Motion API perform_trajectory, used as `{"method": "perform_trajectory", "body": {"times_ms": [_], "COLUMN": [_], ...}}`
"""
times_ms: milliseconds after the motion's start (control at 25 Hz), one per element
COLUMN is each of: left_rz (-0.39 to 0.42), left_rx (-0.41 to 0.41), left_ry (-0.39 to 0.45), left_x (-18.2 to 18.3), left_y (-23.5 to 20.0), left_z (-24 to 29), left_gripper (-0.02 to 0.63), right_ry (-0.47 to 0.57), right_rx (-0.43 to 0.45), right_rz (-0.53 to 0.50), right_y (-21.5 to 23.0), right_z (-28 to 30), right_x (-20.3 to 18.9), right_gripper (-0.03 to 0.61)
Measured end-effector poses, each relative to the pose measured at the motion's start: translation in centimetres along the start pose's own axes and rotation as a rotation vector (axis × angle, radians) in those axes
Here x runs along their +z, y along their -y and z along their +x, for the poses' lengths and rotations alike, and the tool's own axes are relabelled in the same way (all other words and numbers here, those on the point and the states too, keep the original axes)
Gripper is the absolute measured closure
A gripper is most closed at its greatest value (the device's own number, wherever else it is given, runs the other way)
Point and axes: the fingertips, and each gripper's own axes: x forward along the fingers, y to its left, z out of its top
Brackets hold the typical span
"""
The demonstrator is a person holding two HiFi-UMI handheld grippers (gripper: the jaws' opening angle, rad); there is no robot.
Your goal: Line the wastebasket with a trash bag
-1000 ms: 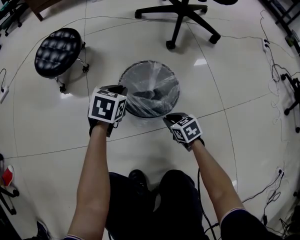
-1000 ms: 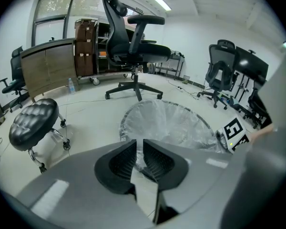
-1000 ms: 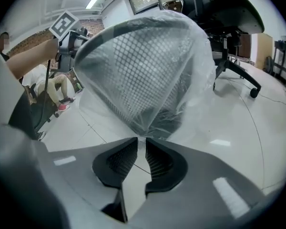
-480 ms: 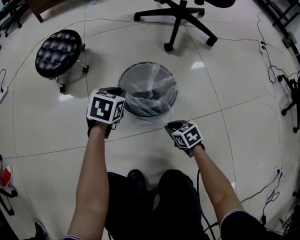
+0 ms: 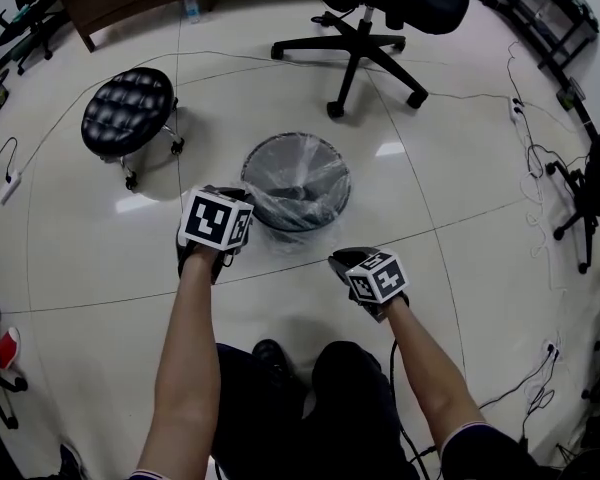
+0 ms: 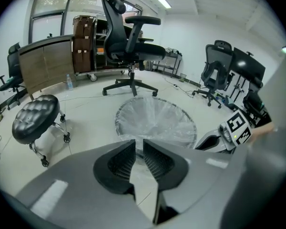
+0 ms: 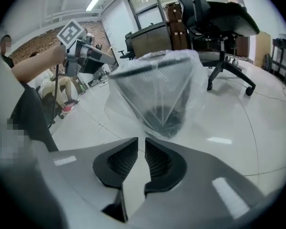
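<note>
Seen from above, a round mesh wastebasket [image 5: 252, 165] stands on a glossy white tile floor [image 5: 100, 258], in front of a person whose bare forearms reach toward it. A clear trash bag [image 5: 310, 173] lines the basket; its loose edge is folded over the rim and sags down the outside on the near side. The left claw [image 5: 228, 193], topped by a cube of black-and-white square markers, hovers just beside the basket's near-left rim. Its own camera shows its two ribbed jaws a narrow gap apart, with only floor and the basket's rim beyond them. The right claw [image 5: 342, 261] is held nearer the person, near the basket's near-right side but apart from it. Its jaws have just been closing a little and now stand a narrow gap apart, nothing between them; the bagged basket fills the view ahead. A black tufted stool [image 5: 128, 111] on casters stands to the basket's left, and a black office chair [image 5: 365, 18] stands beyond it. Thin cables [image 5: 540, 158] trail across the floor on the right.
</note>
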Motion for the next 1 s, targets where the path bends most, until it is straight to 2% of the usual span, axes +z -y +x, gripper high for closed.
{"method": "perform_trajectory", "body": {"times_ms": [160,320,440,600,720,840,1000], "left_rz": [0.015,0.055,0.052,0.042,0.054,0.067,0.075], "left_rx": [0.004,0.002,0.000,-0.003,-0.004,-0.013,-0.037], "left_ry": [0.052,0.088,0.087,0.101,0.100,0.090,0.070], "left_x": [0.9,1.0,0.8,1.4,1.9,2.2,2.1], "left_y": [0.6,1.3,1.5,1.4,1.4,1.2,1.1], "left_z": [-1.6,-2.9,-3.1,-2.5,-1.7,-1.0,-0.2], "left_gripper": [0.560,0.577,0.577,0.577,0.577,0.577,0.577], "right_ry": [0.124,0.238,0.292,0.248,0.189,0.151,0.084], "right_rx": [-0.022,0.012,0.020,-0.006,-0.022,-0.033,-0.015], "right_rz": [-0.007,-0.034,-0.079,-0.124,-0.099,-0.037,0.109], "right_y": [-0.6,-2.0,-2.0,-0.7,0.6,1.6,3.1], "right_z": [-2.4,-4.8,-5.7,-3.4,-0.6,1.7,5.0], "right_x": [4.7,9.0,13.3,18.7,21.3,23.1,24.0], "right_gripper": [0.577,0.577,0.577,0.577,0.577,0.577,0.577]}}
